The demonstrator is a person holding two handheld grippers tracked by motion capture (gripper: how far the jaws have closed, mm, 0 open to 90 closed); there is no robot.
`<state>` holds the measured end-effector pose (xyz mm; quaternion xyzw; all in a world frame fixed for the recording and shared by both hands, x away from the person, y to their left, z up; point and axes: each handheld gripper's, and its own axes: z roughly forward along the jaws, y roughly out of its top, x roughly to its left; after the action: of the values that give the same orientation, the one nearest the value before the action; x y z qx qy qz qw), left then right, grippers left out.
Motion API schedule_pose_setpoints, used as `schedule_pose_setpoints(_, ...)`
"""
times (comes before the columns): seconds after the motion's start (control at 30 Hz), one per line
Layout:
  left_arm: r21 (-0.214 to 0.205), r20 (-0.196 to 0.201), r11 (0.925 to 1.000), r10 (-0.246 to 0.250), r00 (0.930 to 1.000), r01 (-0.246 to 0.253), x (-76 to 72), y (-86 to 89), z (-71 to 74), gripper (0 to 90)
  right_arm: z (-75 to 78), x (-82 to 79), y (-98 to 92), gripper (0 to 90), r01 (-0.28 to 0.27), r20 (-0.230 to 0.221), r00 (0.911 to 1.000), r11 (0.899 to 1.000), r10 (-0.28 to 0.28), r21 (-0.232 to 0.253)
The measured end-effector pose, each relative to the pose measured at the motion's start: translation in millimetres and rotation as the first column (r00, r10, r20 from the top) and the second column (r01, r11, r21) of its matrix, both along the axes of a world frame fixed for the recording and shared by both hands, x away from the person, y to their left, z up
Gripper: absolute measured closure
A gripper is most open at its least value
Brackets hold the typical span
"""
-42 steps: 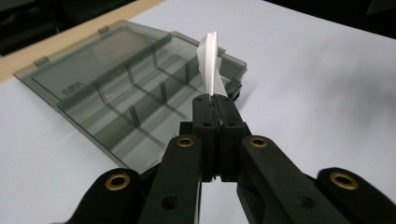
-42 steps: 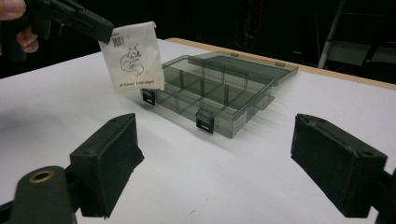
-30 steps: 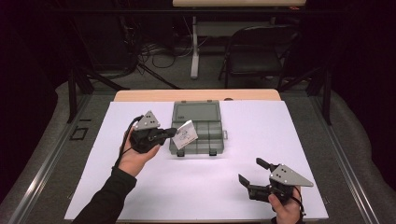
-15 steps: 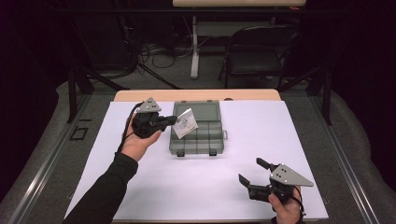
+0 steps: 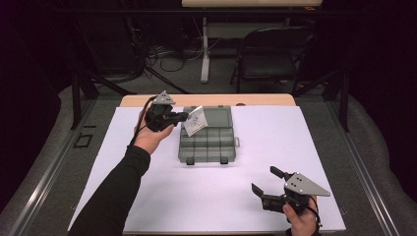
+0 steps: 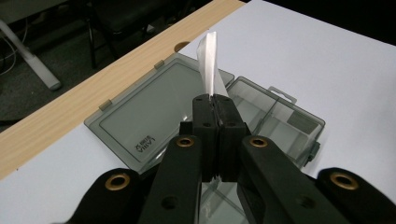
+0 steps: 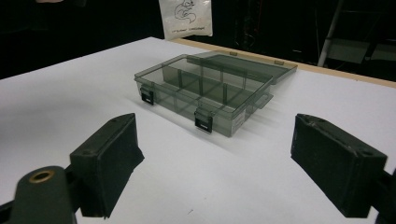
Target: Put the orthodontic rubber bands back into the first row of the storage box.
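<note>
A smoke-grey compartment box (image 5: 207,140) lies open on the white table cover (image 5: 275,147), its clear lid (image 5: 215,116) folded flat on the far side and two black latches along its near wall. The left gripper (image 5: 186,117) hangs above the box's far-left corner, jaws clenched on a small white packet (image 5: 194,121) printed with a dark drawing; the packet is held off the box, over the seam where lid meets tray. In the left gripper view the packet (image 6: 208,65) stands edge-on from the pinched jaws. The right gripper (image 5: 263,180) sits near the table's front edge, well to the near-right of the box, jaws spread wide and holding nothing.
</note>
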<state>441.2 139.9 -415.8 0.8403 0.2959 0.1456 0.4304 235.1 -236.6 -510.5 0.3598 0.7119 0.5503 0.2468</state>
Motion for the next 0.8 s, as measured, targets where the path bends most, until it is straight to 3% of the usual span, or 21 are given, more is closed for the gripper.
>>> schedule_pose_setpoints(0.13,-0.017,-0.01,0.9998,-0.005,0.9999,0.005,7.5,-4.9,2.3,88.9,0.1,-0.1,0.0,14.5,0.002,0.0,1.0,1.0,-0.002,-0.004)
schedule_pose_setpoints(0.33,-0.002,-0.01,1.0,0.0,0.9999,0.0,19.6,-10.8,2.7,88.9,-0.1,0.1,-0.4,14.5,0.0,0.002,1.0,1.0,0.0,0.002)
schedule_pose_setpoints(0.8,0.023,-0.025,0.9997,0.013,0.9996,-0.012,30.7,-17.0,-9.8,88.9,0.0,0.0,0.1,14.5,-0.001,0.002,1.0,1.0,0.001,0.005)
